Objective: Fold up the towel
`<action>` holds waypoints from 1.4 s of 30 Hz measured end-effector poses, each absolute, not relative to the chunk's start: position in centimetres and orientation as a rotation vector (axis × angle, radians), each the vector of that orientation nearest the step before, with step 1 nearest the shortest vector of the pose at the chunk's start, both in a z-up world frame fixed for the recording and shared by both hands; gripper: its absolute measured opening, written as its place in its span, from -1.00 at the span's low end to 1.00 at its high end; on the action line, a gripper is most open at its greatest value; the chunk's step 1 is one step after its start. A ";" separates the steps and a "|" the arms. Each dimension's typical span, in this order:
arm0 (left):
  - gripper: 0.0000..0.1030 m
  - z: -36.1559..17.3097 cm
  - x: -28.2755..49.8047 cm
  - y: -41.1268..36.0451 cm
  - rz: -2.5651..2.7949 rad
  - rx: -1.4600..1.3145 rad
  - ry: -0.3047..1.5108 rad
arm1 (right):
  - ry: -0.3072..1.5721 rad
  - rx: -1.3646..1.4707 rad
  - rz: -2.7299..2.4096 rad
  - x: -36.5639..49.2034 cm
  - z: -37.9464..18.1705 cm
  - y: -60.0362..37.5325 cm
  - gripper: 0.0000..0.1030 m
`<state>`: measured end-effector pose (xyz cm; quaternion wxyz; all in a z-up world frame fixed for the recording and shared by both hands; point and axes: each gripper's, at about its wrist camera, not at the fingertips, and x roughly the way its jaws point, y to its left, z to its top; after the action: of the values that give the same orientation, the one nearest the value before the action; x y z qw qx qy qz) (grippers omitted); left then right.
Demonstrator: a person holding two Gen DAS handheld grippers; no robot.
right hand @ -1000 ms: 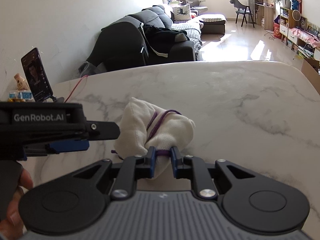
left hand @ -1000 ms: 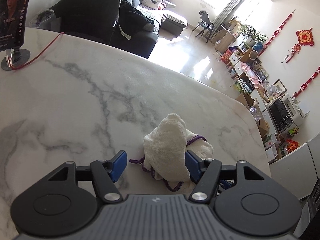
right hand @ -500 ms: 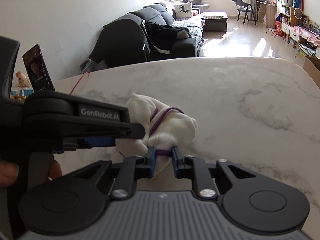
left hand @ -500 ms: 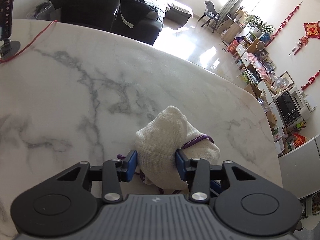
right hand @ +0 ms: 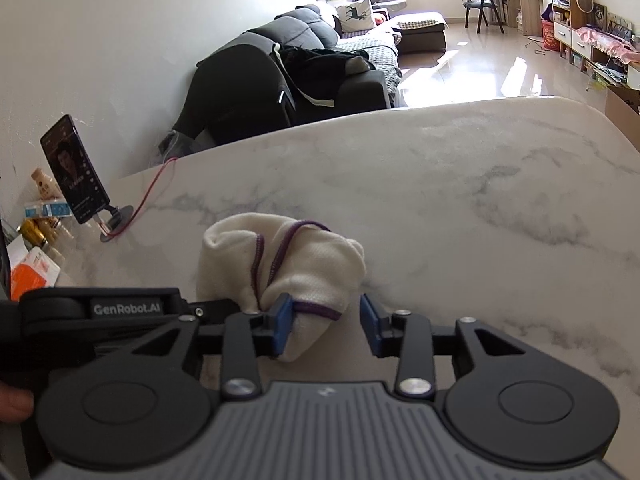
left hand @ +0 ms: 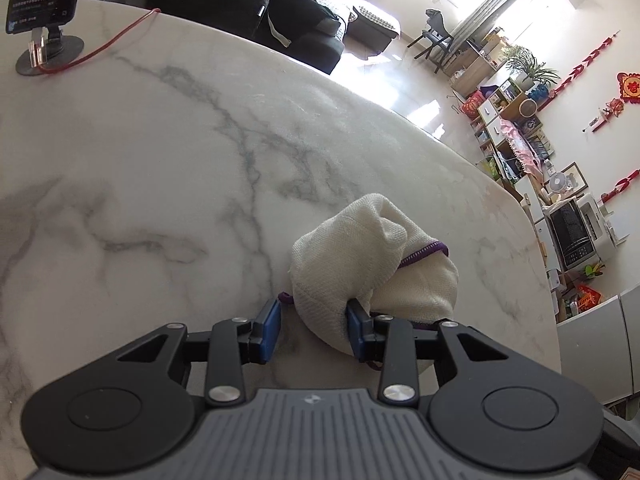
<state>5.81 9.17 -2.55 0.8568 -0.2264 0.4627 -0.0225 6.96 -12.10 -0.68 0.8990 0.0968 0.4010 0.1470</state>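
A cream towel with purple edging [left hand: 360, 264] lies bunched in a lump on the white marble table [left hand: 160, 152]. My left gripper [left hand: 314, 330] is open, its jaws wide apart around the lump's near end, the right pad touching the cloth. In the right wrist view the towel [right hand: 288, 268] sits just ahead of my right gripper [right hand: 326, 326], which is open with a purple-edged corner lying loose between its jaws. The left gripper's black body [right hand: 120, 308] reaches in from the left beside the towel.
A phone on a round stand [right hand: 78, 174] with a red cable [right hand: 148, 196] stands at the table's far left. Bottles and packets [right hand: 40, 216] sit by the wall. The table's rounded edge [left hand: 532, 248] is close on the right. A dark sofa [right hand: 304, 68] lies beyond.
My right gripper has opened and let go of the towel's purple-edged corner. My left gripper closed in on the lump half a second ago and now stands open wider again.
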 end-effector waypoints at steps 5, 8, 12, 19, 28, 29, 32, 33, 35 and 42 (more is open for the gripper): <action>-0.29 -2.5 5.1 9.4 -0.050 -0.461 0.960 | 0.833 0.218 0.326 7.4 -0.8 -11.7 -0.26; -0.30 -2.4 4.9 9.3 -0.049 -0.456 0.962 | 0.826 0.240 0.355 7.6 -0.8 -11.5 -0.75; -0.44 -2.4 4.9 9.4 -0.047 -0.457 0.963 | 0.775 0.253 0.357 7.3 0.1 -11.6 -0.85; -0.52 -2.3 4.6 9.8 -0.040 -0.446 0.961 | 0.720 0.236 0.306 7.5 1.3 -12.2 -0.86; -0.52 -2.4 4.3 10.8 0.008 -0.427 0.958 | 0.702 0.229 0.222 8.4 1.5 -13.6 -0.85; -0.52 -2.4 4.3 10.9 0.017 -0.421 0.956 | 0.704 0.228 0.213 8.6 1.4 -13.7 -0.85; -0.52 -2.4 4.3 11.2 0.020 -0.421 0.955 | 0.715 0.227 0.193 9.0 0.8 -13.8 -0.84; -0.52 -2.4 4.3 11.3 0.021 -0.420 0.955 | 0.722 0.228 0.189 9.2 0.6 -13.8 -0.83; -0.52 -2.4 4.2 11.3 0.022 -0.412 0.954 | 0.736 0.229 0.181 9.5 0.1 -13.8 -0.81; -0.50 -2.2 4.0 11.2 0.017 -0.389 0.953 | 0.772 0.216 0.143 10.4 -1.4 -14.0 -0.74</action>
<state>4.04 11.21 -2.18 0.8703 -0.1863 0.4558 0.0084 10.41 -13.99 -1.37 0.9182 0.1050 0.3756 0.0695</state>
